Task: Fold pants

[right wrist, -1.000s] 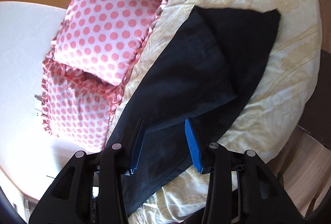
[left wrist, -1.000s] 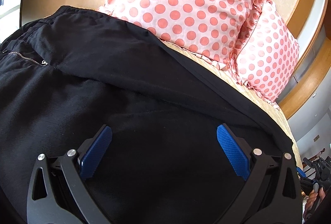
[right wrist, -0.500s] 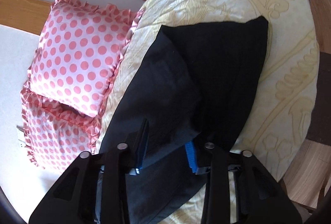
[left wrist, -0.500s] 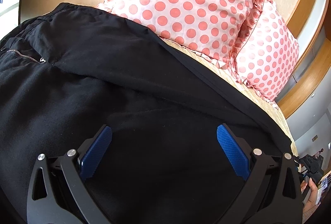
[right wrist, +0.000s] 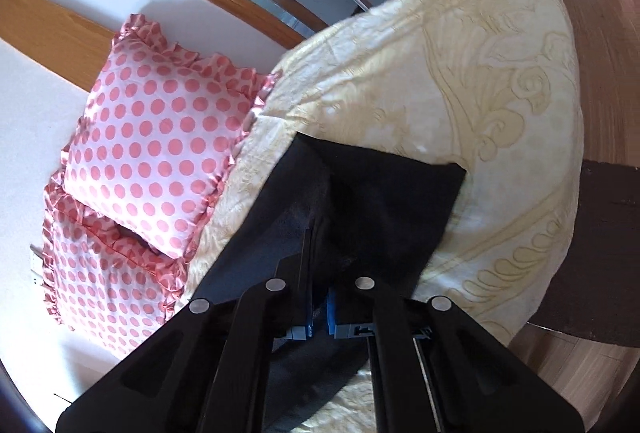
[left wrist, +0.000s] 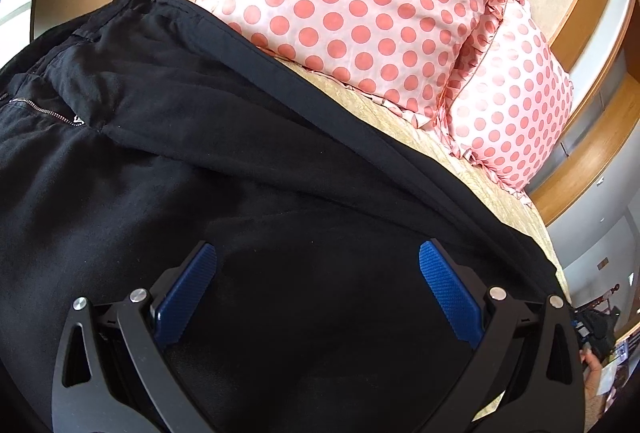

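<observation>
Black pants (left wrist: 248, 169) lie spread on a cream bedspread and fill most of the left wrist view, with the zipper (left wrist: 44, 112) at the far left. My left gripper (left wrist: 318, 247) hovers just over the dark fabric, open, its blue pads (left wrist: 188, 293) wide apart with nothing pinched. In the right wrist view the leg end of the pants (right wrist: 392, 205) lies partly doubled over, its hem toward the bed's far side. My right gripper (right wrist: 318, 257) is shut on a fold of this leg fabric, and the cloth hides most of its pads.
Two pink polka-dot pillows (left wrist: 352, 5) (right wrist: 160, 153) lean against the wall at the bed's head. The cream patterned bedspread (right wrist: 480, 73) shows beyond the hem. Wooden floor (right wrist: 600, 13) lies past the bed edge. A person's hand (left wrist: 592, 361) shows at lower right.
My right gripper went from part open to shut on the leg fabric and swung forward along the leg toward the hem. The left gripper stayed put, still open.
</observation>
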A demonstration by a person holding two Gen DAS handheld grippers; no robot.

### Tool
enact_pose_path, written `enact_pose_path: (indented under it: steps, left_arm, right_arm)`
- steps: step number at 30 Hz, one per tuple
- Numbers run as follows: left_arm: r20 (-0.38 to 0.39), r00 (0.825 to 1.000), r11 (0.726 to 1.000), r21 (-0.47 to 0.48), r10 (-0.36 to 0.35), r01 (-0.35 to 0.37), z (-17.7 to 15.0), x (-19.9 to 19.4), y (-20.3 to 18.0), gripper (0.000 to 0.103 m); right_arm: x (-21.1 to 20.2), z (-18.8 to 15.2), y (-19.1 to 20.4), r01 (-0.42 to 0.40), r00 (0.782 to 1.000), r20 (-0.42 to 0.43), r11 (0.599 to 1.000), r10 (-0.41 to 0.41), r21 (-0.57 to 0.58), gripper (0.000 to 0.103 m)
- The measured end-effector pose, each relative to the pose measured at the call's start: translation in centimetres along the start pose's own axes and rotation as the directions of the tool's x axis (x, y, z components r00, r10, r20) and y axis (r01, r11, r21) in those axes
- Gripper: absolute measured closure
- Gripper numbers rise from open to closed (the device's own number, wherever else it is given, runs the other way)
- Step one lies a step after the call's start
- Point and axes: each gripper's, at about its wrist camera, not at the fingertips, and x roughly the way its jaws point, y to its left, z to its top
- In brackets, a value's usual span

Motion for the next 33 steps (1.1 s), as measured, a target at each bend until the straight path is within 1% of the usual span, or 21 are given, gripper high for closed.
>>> enact_pose_path:
  steps: [2,3,5,7,8,9,10,12,13,15,17,18,19,20,22,23,24,25,28,30,33]
  left_arm:
    - [-0.009,1.0,1.0,-0.021,-0.019,0.019,1.4,-0.8,0.9,0.002]
    - [0.006,1.0,0.999,-0.037,-0.017,0.017,2.6,-1.4,1.6,0.002]
    - [0.064,0.998,0.999,-0.044,0.022,-0.019,4.6,-2.6,2.5,0.002]
    - [0.128,0.985,0.993,-0.008,0.117,-0.117,7.5,-3.4,3.1,0.002]
    - [0.146,0.974,0.984,0.026,0.172,-0.178,8.9,-3.4,3.1,0.002]
    - [0.158,0.962,0.97,0.058,0.224,-0.236,10.3,-3.2,3.0,0.002]
    - [0.167,0.946,0.949,0.103,0.277,-0.297,12.1,-2.5,2.9,0.002]
    - [0.154,0.921,0.913,0.15,0.358,-0.38,15.0,-0.5,3.1,0.002]
    - [0.126,0.916,0.904,0.157,0.382,-0.399,16.8,1.0,3.5,0.002]
    - [0.046,0.923,0.915,0.122,0.381,-0.384,19.8,3.8,4.8,0.002]
    - [-0.026,0.925,0.925,0.024,0.379,-0.378,22.3,6.5,6.7,0.003]
    - [-0.058,0.929,0.93,-0.023,0.364,-0.366,23.1,7.5,8.0,0.01]
    - [-0.098,0.929,0.928,-0.081,0.355,-0.363,24.1,8.7,9.3,0.021]
    - [-0.125,0.928,0.923,-0.118,0.351,-0.365,24.6,9.4,10.0,0.024]
    - [-0.175,0.931,0.915,-0.196,0.322,-0.353,25.2,10.7,11.9,0.034]
    - [-0.194,0.928,0.905,-0.228,0.319,-0.359,25.2,11.2,12.6,0.037]
    - [-0.213,0.923,0.892,-0.261,0.32,-0.369,25.3,11.6,13.4,0.046]
    - [-0.223,0.919,0.882,-0.281,0.324,-0.379,25.1,11.8,13.7,0.059]
    - [-0.236,0.909,0.857,-0.318,0.343,-0.406,25.0,11.9,14.7,0.087]
    - [-0.225,0.911,0.857,-0.319,0.347,-0.405,24.8,11.4,14.9,0.094]
    - [-0.175,0.911,0.871,-0.271,0.374,-0.41,24.4,9.2,13.8,0.096]
  right_arm:
    - [0.3,-0.3,-0.3,0.005,1.0,-0.005,1.0,-0.005,-0.006,0.099]
    - [0.2,-0.4,-0.2,0.011,1.0,-0.002,1.0,-0.011,-0.024,0.098]
    - [0.2,-0.4,0.2,0.024,1.0,-0.002,0.998,-0.024,-0.05,0.098]
    - [0.3,-0.4,0.3,0.027,1.0,-0.005,0.998,-0.027,-0.064,0.098]
    - [0.3,-0.3,0.3,0.026,1.0,-0.007,0.997,-0.027,-0.069,0.098]
    - [0.3,-0.3,0.4,0.025,1.0,-0.009,0.997,-0.026,-0.075,0.098]
    - [0.3,-0.3,0.4,0.025,1.0,-0.012,0.997,-0.026,-0.079,0.098]
    - [0.4,-0.2,0.4,0.022,1.0,-0.019,0.996,-0.024,-0.083,0.098]
    - [0.4,-0.1,0.3,0.02,1.0,-0.022,0.996,-0.021,-0.083,0.098]
    - [0.4,0.0,0.3,0.017,0.999,-0.028,0.996,-0.019,-0.088,0.098]
    - [0.4,0.0,0.4,0.017,0.999,-0.031,0.995,-0.02,-0.096,0.098]
    - [0.5,0.0,0.4,0.017,0.999,-0.033,0.995,-0.021,-0.098,0.098]
    - [0.5,0.0,0.4,0.016,0.999,-0.036,0.995,-0.02,-0.1,0.098]
    - [0.5,0.1,0.4,0.016,0.999,-0.039,0.995,-0.02,-0.101,0.098]
    - [0.6,0.2,0.5,0.014,0.999,-0.046,0.994,-0.019,-0.106,0.098]
    - [0.6,0.2,0.5,0.014,0.999,-0.048,0.994,-0.019,-0.108,0.098]
    - [0.6,0.2,0.5,0.014,0.999,-0.05,0.994,-0.02,-0.11,0.098]
    - [0.7,0.2,0.6,0.015,0.998,-0.052,0.994,-0.021,-0.112,0.098]
    - [0.8,0.3,0.6,0.014,0.998,-0.055,0.993,-0.021,-0.115,0.098]
    - [0.8,0.3,0.6,0.013,0.998,-0.055,0.993,-0.019,-0.12,0.098]
    - [0.8,0.3,0.6,0.007,0.998,-0.054,0.993,-0.014,-0.121,0.098]
